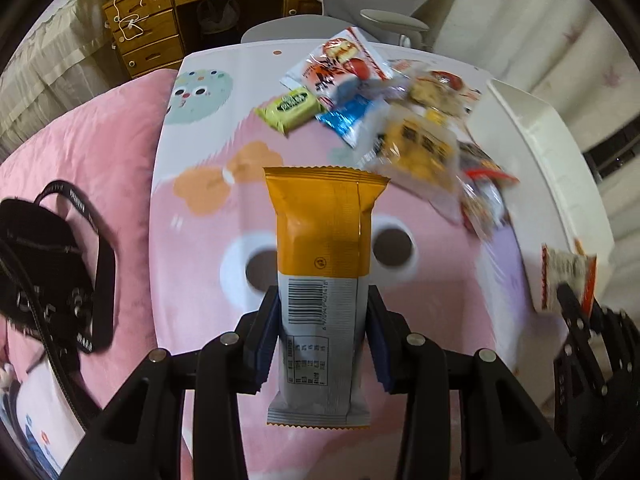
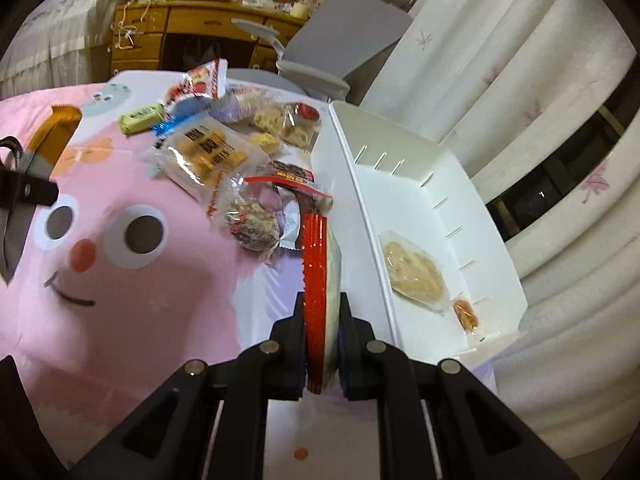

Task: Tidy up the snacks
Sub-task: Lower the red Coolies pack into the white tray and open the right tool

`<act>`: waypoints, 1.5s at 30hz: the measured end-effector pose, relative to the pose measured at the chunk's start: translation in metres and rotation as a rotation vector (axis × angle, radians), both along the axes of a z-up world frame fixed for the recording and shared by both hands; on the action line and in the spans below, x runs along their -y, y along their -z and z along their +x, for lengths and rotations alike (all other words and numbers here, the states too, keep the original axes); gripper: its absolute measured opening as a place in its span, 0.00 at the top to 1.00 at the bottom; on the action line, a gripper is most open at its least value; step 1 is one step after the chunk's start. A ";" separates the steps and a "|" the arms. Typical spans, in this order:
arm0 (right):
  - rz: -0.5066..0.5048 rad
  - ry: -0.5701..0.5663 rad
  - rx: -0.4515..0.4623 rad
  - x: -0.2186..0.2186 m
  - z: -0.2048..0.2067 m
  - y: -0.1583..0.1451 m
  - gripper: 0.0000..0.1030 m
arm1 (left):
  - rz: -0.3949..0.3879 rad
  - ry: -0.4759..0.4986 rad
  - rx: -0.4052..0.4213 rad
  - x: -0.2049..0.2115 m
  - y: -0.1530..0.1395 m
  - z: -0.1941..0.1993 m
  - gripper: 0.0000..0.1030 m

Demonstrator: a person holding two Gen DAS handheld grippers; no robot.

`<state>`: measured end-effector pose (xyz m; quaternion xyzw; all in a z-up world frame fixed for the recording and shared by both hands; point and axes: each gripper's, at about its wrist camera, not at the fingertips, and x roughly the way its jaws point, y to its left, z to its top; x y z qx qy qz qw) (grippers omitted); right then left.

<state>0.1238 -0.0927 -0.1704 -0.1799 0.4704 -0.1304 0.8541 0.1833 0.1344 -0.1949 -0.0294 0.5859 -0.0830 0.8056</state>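
left gripper (image 1: 324, 320) pinching an orange-grey bar wrapper (image 1: 323, 264) – right gripper (image 2: 322, 336) clamped tight on a red-edged packet (image 2: 320, 276), beside the white bin (image 2: 424, 200)

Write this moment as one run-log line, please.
left gripper: holds orange-grey packet | right gripper: holds red-edged packet | white bin: two snacks inside | snack pile: on table

Home bedroom: pink bedding (image 1: 80, 140) beside cartoon-print table (image 1: 208, 240), wooden desk with drawers (image 1: 152, 36), grey swivel chair (image 2: 344, 36), pale curtains (image 2: 500, 92).
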 end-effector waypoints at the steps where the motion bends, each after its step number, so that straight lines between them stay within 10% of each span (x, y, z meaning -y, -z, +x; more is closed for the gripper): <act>1: -0.002 -0.009 0.011 -0.003 -0.008 -0.004 0.89 | -0.010 0.004 0.000 0.001 -0.003 -0.010 0.62; 16: 0.009 -0.115 0.093 0.004 -0.067 -0.046 0.89 | -0.076 0.025 0.065 0.028 -0.045 -0.097 0.62; 45: 0.096 -0.467 0.157 0.192 0.000 -0.082 0.89 | -0.152 -0.033 0.302 0.252 -0.098 -0.037 0.73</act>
